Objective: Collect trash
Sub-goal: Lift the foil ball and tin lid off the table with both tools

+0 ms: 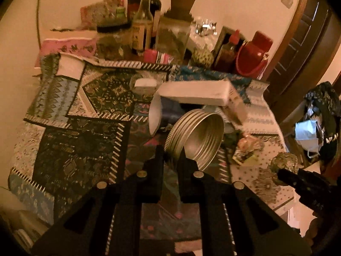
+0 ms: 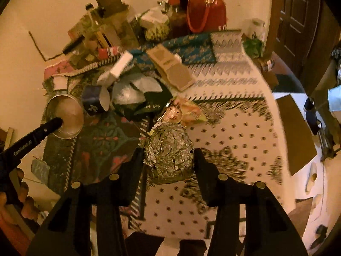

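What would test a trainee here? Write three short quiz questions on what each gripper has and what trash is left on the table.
1. True or false: the left gripper pinches the metal lid by its rim.
2. The right gripper holds: A) foil ball B) red jug C) blue paper cup
3. Fill in: the paper cup lies on its ____ on the tablecloth.

Key: 1 true; 2 A; 3 side.

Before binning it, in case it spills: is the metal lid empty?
Empty: the lid, pinched by its rim, shows a bare inside in both views.
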